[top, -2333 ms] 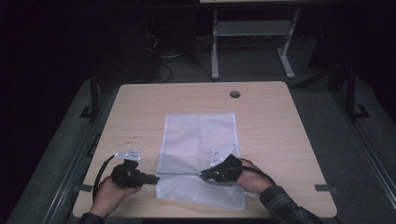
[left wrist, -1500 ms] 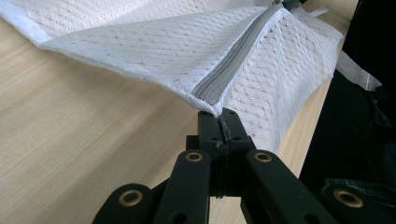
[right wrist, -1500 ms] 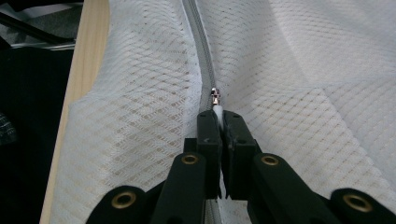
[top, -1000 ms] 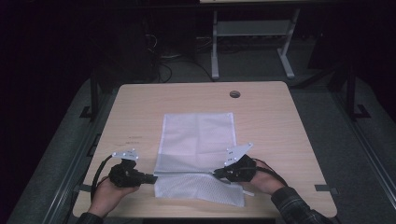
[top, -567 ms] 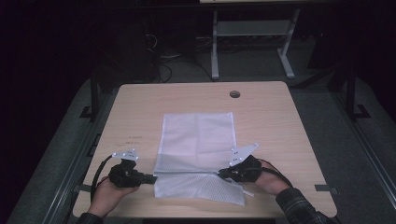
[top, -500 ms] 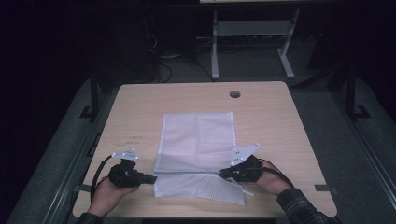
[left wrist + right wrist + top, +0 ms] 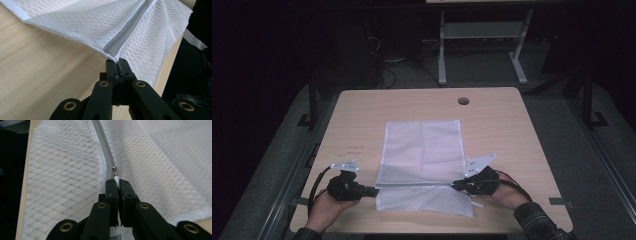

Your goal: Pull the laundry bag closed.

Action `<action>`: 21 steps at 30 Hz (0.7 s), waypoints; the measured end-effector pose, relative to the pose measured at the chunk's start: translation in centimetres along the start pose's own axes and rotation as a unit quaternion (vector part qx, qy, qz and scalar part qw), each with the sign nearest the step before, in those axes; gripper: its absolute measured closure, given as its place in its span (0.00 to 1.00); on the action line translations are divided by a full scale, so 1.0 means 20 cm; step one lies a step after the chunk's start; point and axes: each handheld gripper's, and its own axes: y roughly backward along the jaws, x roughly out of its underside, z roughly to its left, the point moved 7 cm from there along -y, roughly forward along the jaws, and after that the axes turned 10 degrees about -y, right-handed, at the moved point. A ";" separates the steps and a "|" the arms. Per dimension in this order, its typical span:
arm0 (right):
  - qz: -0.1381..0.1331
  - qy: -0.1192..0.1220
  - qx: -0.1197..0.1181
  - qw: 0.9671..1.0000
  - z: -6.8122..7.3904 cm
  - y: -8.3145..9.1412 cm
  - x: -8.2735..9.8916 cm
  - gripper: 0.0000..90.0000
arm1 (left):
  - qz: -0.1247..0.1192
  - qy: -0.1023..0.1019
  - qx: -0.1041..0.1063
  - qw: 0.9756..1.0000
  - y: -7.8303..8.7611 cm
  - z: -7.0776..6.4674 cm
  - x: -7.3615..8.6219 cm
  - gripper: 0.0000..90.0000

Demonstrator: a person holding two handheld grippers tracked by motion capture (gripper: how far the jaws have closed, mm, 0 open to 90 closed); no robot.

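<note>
A white mesh bag (image 7: 422, 147) lies flat in the middle of the wooden table (image 7: 512, 130); its near part is folded along a grey zipper (image 7: 127, 32). My left gripper (image 7: 373, 190) is shut on the zipper's left end at the bag's corner, which it holds slightly off the table (image 7: 118, 64). My right gripper (image 7: 457, 185) is shut on the white pull tab just behind the metal slider (image 7: 114, 170), and the zipper (image 7: 101, 137) runs away from it between the two mesh layers. Both grippers lie low, facing each other along the zipper line.
A round cable hole (image 7: 463, 101) sits near the table's far edge. Behind the table stands a metal desk frame (image 7: 482, 45) on a dark floor. The table's near edge runs just behind both hands.
Over the earlier frames, my right gripper has slid a little to the right along the zipper line, and the fold stands tauter. The left gripper has stayed put.
</note>
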 end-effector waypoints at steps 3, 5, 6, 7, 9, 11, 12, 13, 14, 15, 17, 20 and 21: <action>0.000 0.001 -0.001 1.000 0.00 0.00 0.00 0.96 | 0.001 -0.001 -0.001 1.000 0.00 0.00 0.00 1.00; 0.000 0.005 -0.003 1.000 0.00 0.00 0.00 0.96 | 0.003 -0.002 -0.007 1.000 0.00 0.00 0.00 1.00; 0.003 0.007 0.000 1.000 0.00 0.01 0.01 0.96 | 0.003 -0.002 -0.007 1.000 0.00 0.00 0.00 1.00; 0.005 0.010 0.000 1.000 0.00 0.01 0.01 0.96 | 0.003 -0.002 -0.010 1.000 0.01 0.01 0.00 1.00; 0.002 0.006 0.000 1.000 0.00 0.02 0.01 0.96 | -0.001 0.002 -0.011 1.000 0.02 0.02 0.01 1.00; 0.002 0.005 0.000 1.000 -0.01 0.02 0.01 0.96 | -0.001 0.002 -0.010 1.000 0.02 0.02 0.01 1.00; 0.001 0.007 0.000 1.000 -0.01 0.03 0.02 0.96 | 0.004 0.000 -0.012 1.000 0.02 0.01 0.01 1.00; 0.001 0.007 0.000 1.000 -0.01 0.03 0.02 0.96 | 0.004 0.000 -0.012 1.000 0.02 0.01 0.01 1.00; 0.004 0.006 0.002 1.000 -0.01 0.03 0.03 0.96 | 0.004 0.002 -0.012 1.000 0.02 0.01 0.01 1.00; 0.004 0.006 0.002 1.000 -0.01 0.03 0.03 0.96 | 0.004 0.002 -0.012 1.000 0.02 0.01 0.01 1.00; 0.005 0.003 0.003 1.000 -0.02 0.04 0.04 0.96 | 0.001 0.003 -0.012 1.000 0.02 0.01 0.01 1.00; 0.004 0.001 0.002 1.000 -0.02 0.05 0.05 0.96 | 0.002 0.003 -0.010 1.000 0.02 0.01 0.01 1.00; 0.006 0.003 0.002 1.000 -0.03 0.05 0.06 0.96 | 0.004 0.001 -0.009 1.000 0.02 0.01 0.01 1.00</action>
